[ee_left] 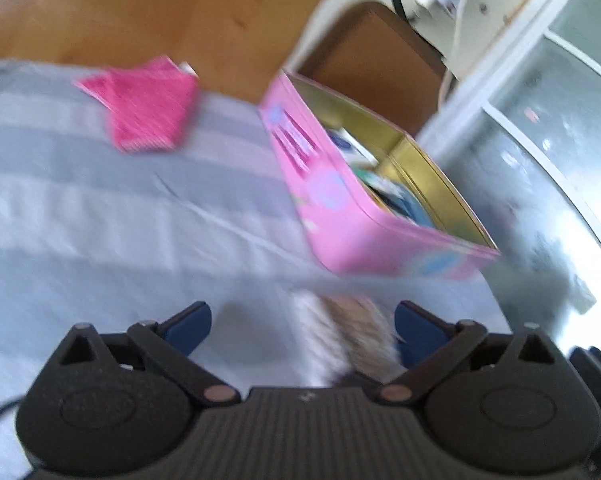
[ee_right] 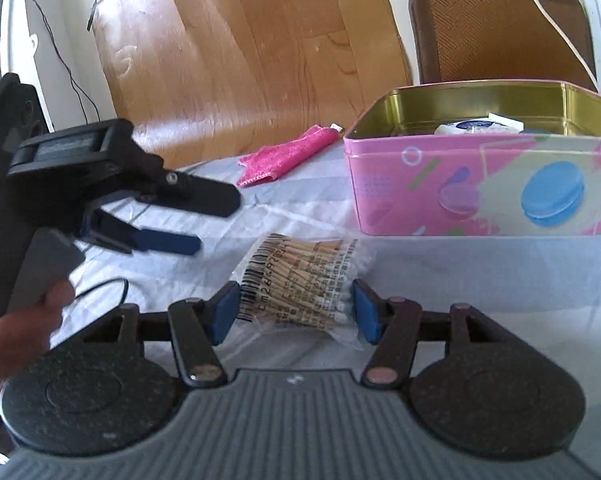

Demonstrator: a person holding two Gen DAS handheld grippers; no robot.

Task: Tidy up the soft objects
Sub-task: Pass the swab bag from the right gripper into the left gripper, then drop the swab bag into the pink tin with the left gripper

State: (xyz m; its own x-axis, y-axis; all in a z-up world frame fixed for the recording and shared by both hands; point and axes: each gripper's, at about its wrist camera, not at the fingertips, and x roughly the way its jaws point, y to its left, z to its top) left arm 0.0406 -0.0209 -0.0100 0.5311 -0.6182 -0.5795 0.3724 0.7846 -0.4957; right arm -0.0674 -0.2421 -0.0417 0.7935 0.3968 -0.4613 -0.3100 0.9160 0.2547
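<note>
A clear packet of wooden cotton swabs (ee_right: 296,280) sits between the blue pads of my right gripper (ee_right: 296,312), which is shut on its two ends just above the pale striped cloth. The left wrist view is blurred; there the packet (ee_left: 348,340) shows low down, close to my left gripper's right finger. My left gripper (ee_left: 304,334) is open, with nothing pressed between its pads. In the right wrist view the left gripper (ee_right: 216,224) hovers left of the packet, held by a hand (ee_right: 20,328). A pink cloth (ee_right: 288,154) (ee_left: 148,108) lies farther back. An open pink tin (ee_right: 420,184) (ee_left: 320,184) stands at the right.
The tin holds a white round jar (ee_right: 472,126) and other small items. A wooden board (ee_right: 240,60) leans behind the table, and a brown chair (ee_right: 500,28) stands behind the tin. A thin black cable (ee_right: 108,292) lies on the striped cloth (ee_right: 480,280). A white glazed frame (ee_left: 540,140) is at the right.
</note>
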